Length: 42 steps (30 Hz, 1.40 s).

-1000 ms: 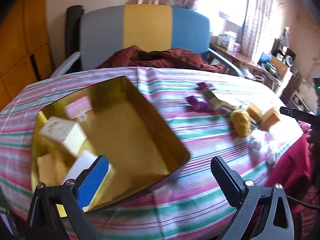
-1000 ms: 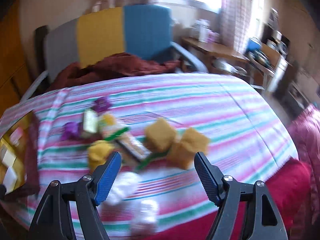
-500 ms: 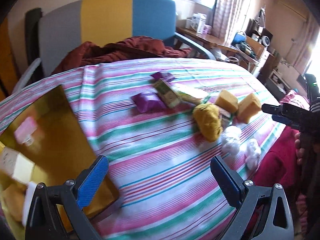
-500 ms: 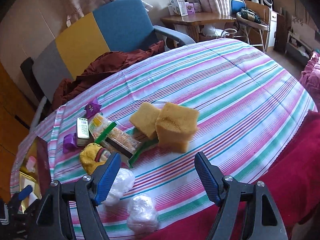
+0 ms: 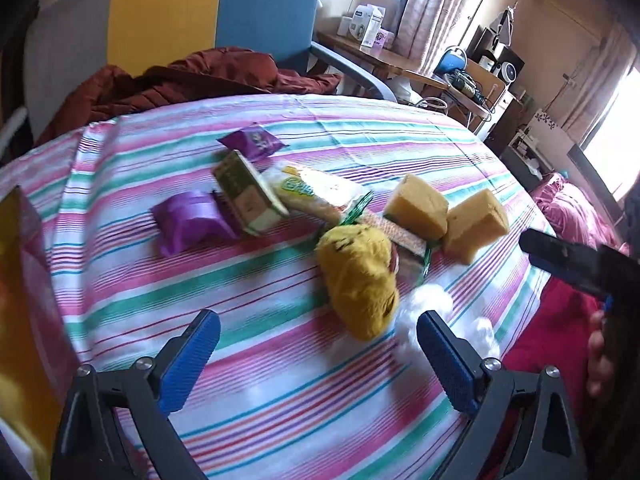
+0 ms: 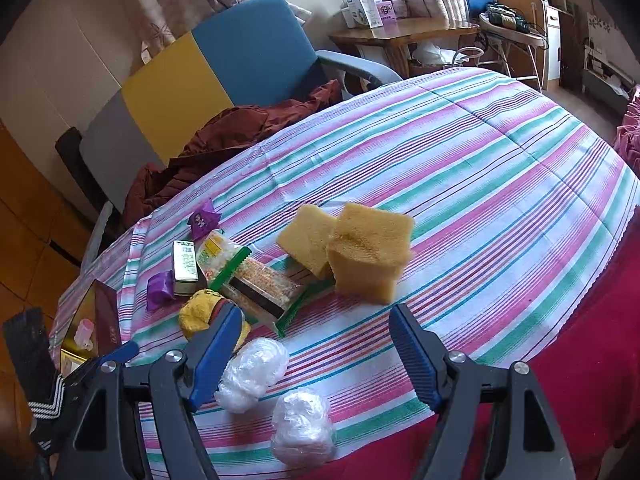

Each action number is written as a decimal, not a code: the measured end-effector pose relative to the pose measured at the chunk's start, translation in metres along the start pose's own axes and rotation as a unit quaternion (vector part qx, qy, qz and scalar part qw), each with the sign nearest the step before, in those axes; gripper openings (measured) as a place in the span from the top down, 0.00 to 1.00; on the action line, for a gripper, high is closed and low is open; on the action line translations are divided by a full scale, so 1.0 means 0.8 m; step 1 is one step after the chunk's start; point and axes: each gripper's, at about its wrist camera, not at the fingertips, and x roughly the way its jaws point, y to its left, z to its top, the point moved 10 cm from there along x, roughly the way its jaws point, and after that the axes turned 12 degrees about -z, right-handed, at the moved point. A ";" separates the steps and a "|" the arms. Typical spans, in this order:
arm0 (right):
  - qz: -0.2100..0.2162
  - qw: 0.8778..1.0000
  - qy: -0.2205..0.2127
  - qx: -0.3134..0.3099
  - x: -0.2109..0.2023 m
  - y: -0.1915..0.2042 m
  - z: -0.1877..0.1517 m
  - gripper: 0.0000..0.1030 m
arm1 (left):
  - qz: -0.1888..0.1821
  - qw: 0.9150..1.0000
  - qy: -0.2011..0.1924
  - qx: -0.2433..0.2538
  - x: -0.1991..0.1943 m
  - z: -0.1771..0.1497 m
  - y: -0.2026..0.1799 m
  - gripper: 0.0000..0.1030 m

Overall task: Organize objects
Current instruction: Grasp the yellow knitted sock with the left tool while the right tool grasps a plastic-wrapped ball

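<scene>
On the striped tablecloth (image 5: pixel 248 280) lie a yellow plush toy (image 5: pixel 358 280), two yellow sponges (image 6: pixel 370 248), two purple packets (image 5: pixel 188 220), a green-and-white carton (image 5: pixel 248 192) and a clear snack pack (image 6: pixel 260 280). Two white plastic-wrapped balls (image 6: pixel 252 372) sit near the front edge. My left gripper (image 5: pixel 316 324) hovers just short of the plush toy; its jaws are closing with nothing between them. My right gripper (image 6: pixel 316 312) stands open above the cloth in front of the sponges, holding nothing. The gold box (image 5: pixel 16 320) is at the far left.
A grey, yellow and blue chair (image 6: pixel 208 68) with dark red cloth (image 5: pixel 200 76) on it stands behind the table. A wooden side table (image 6: pixel 400 36) with cartons is at the back right. Red fabric (image 6: pixel 580 360) hangs at the table's near right edge.
My left gripper swung right, away from the gold box, and now faces the pile of objects. The right gripper's view rolled and dipped early on, then held still.
</scene>
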 end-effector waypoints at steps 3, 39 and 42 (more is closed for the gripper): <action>0.004 1.000 0.001 -0.001 0.000 0.001 0.000 0.25 | -0.004 1.000 0.001 0.002 0.018 0.012 -0.005 0.07; -0.030 0.988 0.049 -0.145 0.011 0.043 -0.028 0.28 | 0.012 1.000 0.014 0.009 -0.009 -0.080 0.026 0.52; -0.045 0.973 0.069 -0.214 0.019 0.064 -0.046 0.28 | 0.009 1.000 0.010 0.012 -0.014 -0.083 0.027 0.52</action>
